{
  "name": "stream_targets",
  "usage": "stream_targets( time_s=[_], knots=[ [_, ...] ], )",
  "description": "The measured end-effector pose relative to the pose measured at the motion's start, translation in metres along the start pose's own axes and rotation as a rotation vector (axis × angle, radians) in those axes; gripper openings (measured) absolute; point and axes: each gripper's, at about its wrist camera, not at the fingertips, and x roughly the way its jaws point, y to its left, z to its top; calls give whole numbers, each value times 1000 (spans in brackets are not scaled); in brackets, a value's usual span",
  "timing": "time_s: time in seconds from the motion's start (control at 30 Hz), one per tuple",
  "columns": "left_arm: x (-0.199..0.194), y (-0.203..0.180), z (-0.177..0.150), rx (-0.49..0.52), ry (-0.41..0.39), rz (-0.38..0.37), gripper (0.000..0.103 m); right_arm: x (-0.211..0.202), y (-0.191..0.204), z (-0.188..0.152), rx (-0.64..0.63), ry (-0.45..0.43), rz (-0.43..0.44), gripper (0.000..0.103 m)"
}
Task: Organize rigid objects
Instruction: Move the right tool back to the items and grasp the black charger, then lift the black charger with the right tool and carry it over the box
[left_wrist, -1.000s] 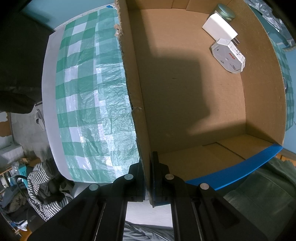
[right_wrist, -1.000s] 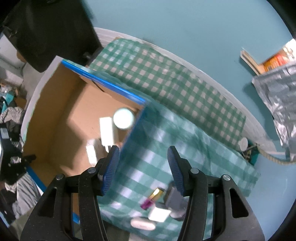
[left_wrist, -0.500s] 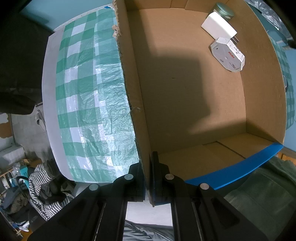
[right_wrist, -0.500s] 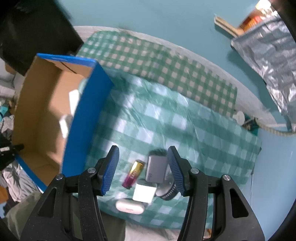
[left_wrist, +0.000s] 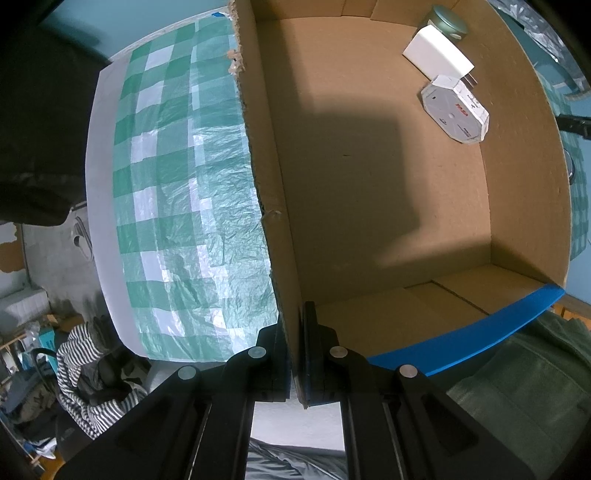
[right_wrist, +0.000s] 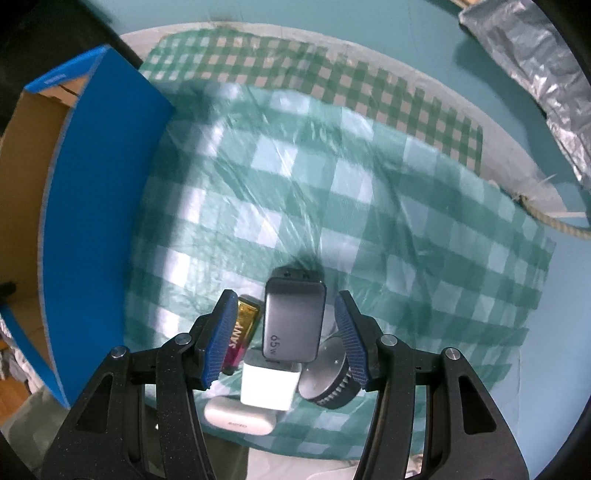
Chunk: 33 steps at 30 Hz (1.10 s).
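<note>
Three items are lying in the far corner of the cardboard box (left_wrist: 388, 184): a white charger (left_wrist: 437, 57), an octagonal white case (left_wrist: 456, 109) touching it, and a round tin (left_wrist: 448, 22) behind. The left gripper (left_wrist: 295, 354), jaws pressed together, is pinching the box's near wall. Beside the box's blue side, on the checked cloth (right_wrist: 332, 184), the right gripper (right_wrist: 286, 339) is hovering with jaws spread around a grey charger (right_wrist: 293, 325), flanked by a gold-and-pink battery (right_wrist: 242, 334) and a dark round dial (right_wrist: 327, 374).
</note>
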Motion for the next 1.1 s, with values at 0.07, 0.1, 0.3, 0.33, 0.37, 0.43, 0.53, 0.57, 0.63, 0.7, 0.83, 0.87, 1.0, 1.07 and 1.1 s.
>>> stream_targets(
  time_s=[0.07,0.1,0.3,0.33,0.37,0.43,0.53,0.57,0.63,0.7,0.83,0.87,1.0,1.07,1.1],
  knots=[
    [1,2,0,-3,1,-1,5,9,-2,-1,4,15,3,54],
    [1,3,-1,-4,1,-2,5,13,-3,-1,11,23,5,54],
    [2,6,0,-3,4,-1,5,29,-4,1,34,46,13,54],
    [2,5,0,-4,4,-1,5,30,-3,3,36,51,15,54],
    [2,5,0,-4,4,-1,5,32,-3,3,40,57,15,54],
    [2,5,0,-4,3,-1,5,35,-2,4,45,64,7,54],
    [3,5,0,-8,4,-3,5,39,-2,4,50,73,4,52],
    [3,5,-1,-7,4,-3,5,40,-1,4,50,79,0,51],
    [3,5,-1,-5,4,-2,5,44,-1,4,50,90,-8,50],
    [4,5,-1,-4,4,-3,5,47,0,3,54,100,-10,49],
    [4,5,-1,-5,4,-3,6,57,-4,3,56,115,-32,42],
    [4,5,-1,-7,5,-3,6,57,-5,2,59,112,-33,42],
    [5,5,-1,-9,7,-3,6,57,-7,0,68,103,-22,41],
    [5,5,-1,-8,7,-3,6,57,-7,-1,70,100,-19,41],
    [5,5,-1,-9,8,-3,6,56,-8,-1,71,98,-18,41]
  ],
)
